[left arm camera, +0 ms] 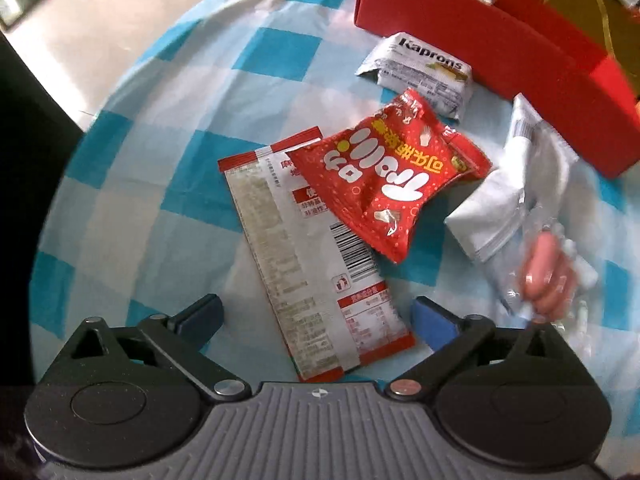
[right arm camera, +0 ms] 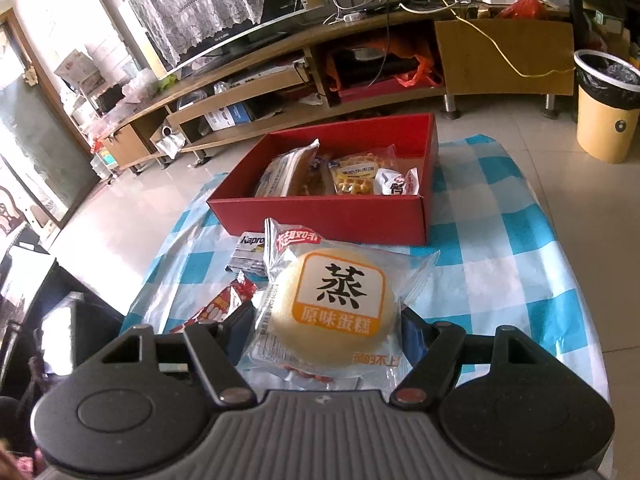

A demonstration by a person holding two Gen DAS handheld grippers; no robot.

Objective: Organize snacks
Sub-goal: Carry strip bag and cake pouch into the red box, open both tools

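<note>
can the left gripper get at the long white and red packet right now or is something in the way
Probably yes. The left gripper is open, and the near end of the long white and red packet lies bare between its fingers. The red snack bag overlaps only the packet's far end, so the near end looks free.

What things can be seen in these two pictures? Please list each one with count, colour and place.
box: 1, red, far end of cloth, snacks inside
checked cloth: 1, blue-white, covers table
Kaprons packet: 1, white, beside box
red snack bag: 1, overlapping long packet
long packet: 1, white-red, flat
silver pouch: 1, near box
sausage pack: 1, clear, blurred
cake: 1, yellow, wrapped
bin: 1, yellow, floor
left claw: open
right claw: gripping cake
</note>
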